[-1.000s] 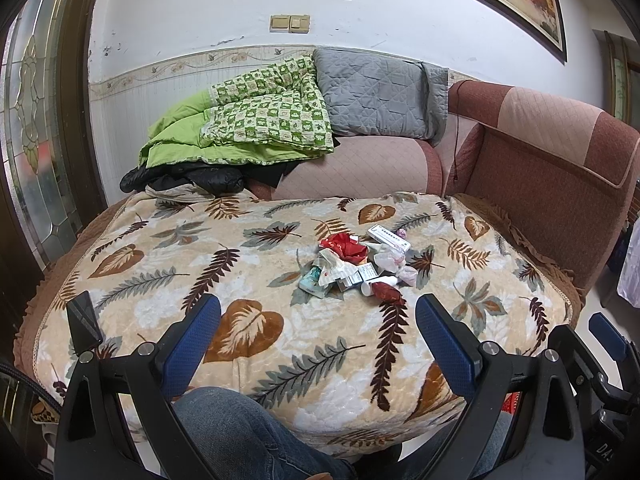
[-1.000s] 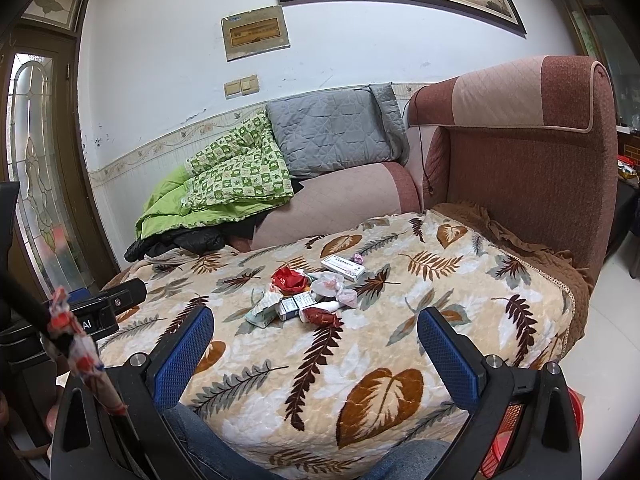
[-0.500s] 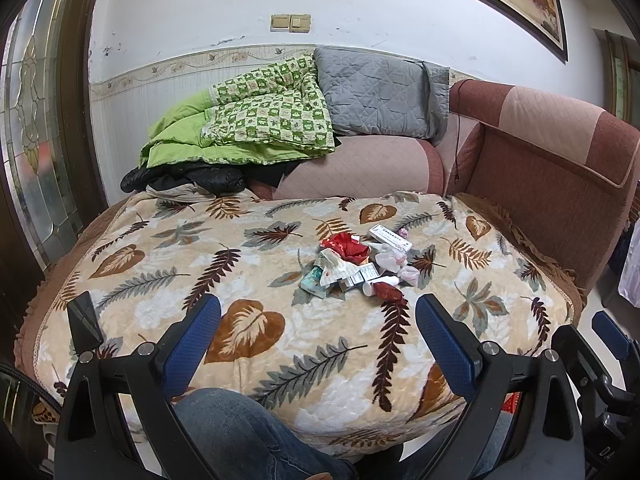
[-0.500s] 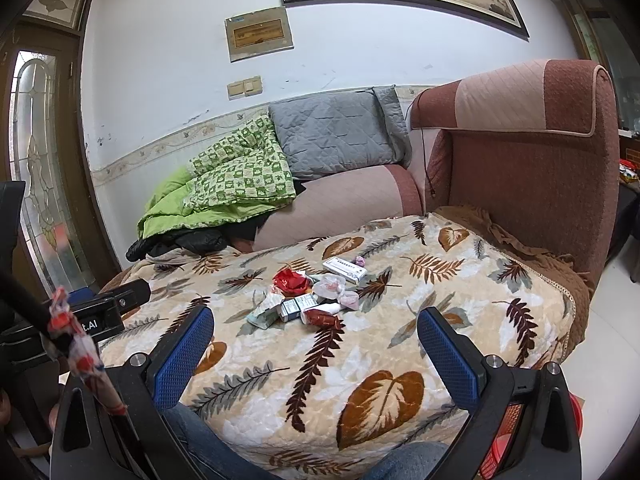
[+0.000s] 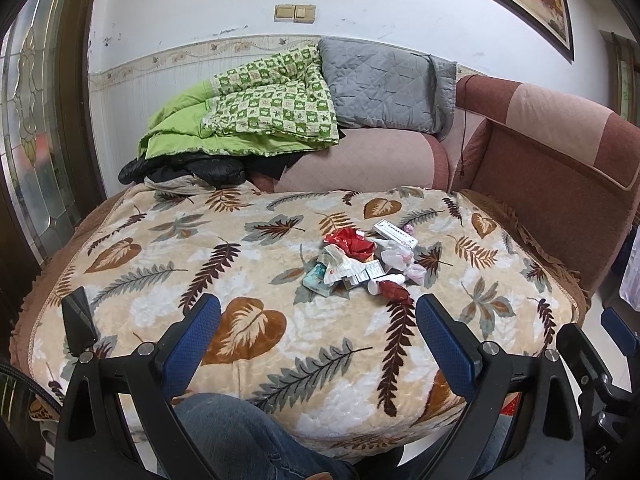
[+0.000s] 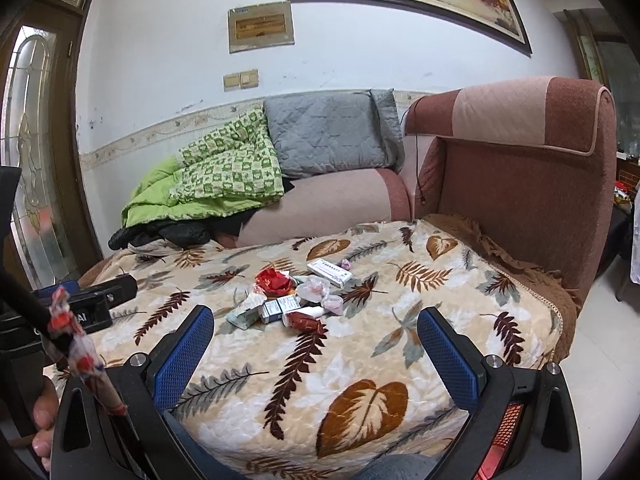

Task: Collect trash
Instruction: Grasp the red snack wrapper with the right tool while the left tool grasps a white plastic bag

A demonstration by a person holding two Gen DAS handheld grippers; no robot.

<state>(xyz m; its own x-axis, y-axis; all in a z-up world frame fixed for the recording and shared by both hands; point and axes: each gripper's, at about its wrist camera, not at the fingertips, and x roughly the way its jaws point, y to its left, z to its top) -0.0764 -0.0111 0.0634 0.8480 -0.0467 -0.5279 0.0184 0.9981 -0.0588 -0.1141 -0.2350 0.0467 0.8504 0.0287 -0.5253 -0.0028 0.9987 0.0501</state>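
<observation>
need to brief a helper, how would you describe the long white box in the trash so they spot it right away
Find the leaf-print blanket on the sofa seat; a trash pile sits mid-blanket. The white box lies at its far edge, the only long, flat, rigid carton there.
</observation>
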